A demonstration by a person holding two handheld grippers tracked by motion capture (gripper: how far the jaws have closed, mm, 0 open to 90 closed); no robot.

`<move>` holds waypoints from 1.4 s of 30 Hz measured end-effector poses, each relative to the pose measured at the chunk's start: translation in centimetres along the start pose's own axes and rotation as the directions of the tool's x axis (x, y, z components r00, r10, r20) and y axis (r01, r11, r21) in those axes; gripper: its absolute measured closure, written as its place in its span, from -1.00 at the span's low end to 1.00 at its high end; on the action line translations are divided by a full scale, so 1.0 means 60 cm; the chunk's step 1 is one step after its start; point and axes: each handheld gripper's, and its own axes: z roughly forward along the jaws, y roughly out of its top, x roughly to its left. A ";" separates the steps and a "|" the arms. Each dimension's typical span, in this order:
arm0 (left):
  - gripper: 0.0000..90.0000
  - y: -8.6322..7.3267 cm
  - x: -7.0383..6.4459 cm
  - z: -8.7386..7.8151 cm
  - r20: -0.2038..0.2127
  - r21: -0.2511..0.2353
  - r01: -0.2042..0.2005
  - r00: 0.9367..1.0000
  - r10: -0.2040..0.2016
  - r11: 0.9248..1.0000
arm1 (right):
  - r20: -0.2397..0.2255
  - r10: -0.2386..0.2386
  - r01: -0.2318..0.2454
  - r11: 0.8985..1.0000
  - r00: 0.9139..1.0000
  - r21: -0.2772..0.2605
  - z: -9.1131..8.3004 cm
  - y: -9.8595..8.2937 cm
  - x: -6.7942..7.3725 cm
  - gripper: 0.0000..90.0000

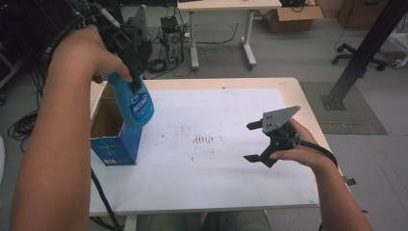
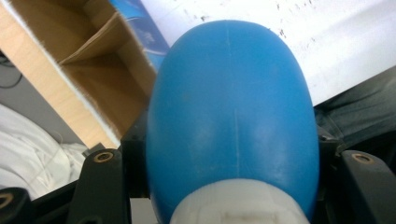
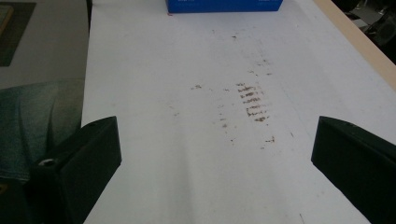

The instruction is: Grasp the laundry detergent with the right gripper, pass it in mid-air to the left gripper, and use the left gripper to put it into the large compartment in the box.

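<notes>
You're holding blue bottle (image 1: 136,104) in left tongs (image 1: 136,83) above open box (image 1: 111,136) at bench's (image 1: 293,85) left; lowering remaining. Right tongs (image 1: 254,141) resting open, empty.

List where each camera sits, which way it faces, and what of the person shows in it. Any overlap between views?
High view: above the person's side, looking forward and down at the table; both forearms, left gripper shut on the blue bottle, right gripper open.
Left gripper view: on the left gripper, looking along the bottle down at the open box.
Right gripper view: on the right gripper, low, looking across the white sheet; its jaws stand wide apart.
Shared: the box and the brown stains show in the high and right gripper views.
</notes>
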 end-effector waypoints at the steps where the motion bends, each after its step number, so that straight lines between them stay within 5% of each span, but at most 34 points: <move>1: -0.14 -0.001 0.004 -0.003 0.003 -0.003 0.010 1.000 -0.010 1.000 | 0.002 0.002 -0.002 1.000 1.000 0.001 -0.003 -0.002 -0.001 -0.96; 5: -0.14 -0.009 0.034 -0.018 0.014 -0.015 0.071 0.997 -0.070 0.997 | 0.009 0.007 -0.007 1.000 1.000 0.003 -0.009 -0.005 -0.003 -0.96; 8: -0.14 -0.017 0.063 -0.020 0.027 -0.022 0.144 0.989 -0.144 0.989 | 0.012 0.004 -0.004 1.000 1.000 0.009 -0.013 -0.006 -0.004 -0.96; 13: -0.14 -0.026 0.100 -0.012 0.046 -0.026 0.247 0.968 -0.246 0.969 | 0.016 0.014 -0.014 1.000 1.000 0.007 -0.018 -0.011 -0.008 -0.96; 23: -0.14 -0.042 0.138 -0.008 0.020 -0.021 0.359 0.933 -0.359 0.933 | 0.014 0.022 -0.023 1.000 1.000 0.010 -0.017 -0.014 -0.015 -0.96; 28: -0.14 -0.044 0.147 -0.002 0.019 -0.019 0.376 0.927 -0.376 0.926 | 0.013 0.027 -0.027 1.000 1.000 0.012 -0.015 -0.016 -0.016 -0.96; 42: -0.14 -0.048 0.162 0.041 0.020 -0.012 0.386 0.922 -0.386 0.922 | 0.014 0.028 -0.028 1.000 1.000 0.010 -0.015 -0.015 -0.014 -0.96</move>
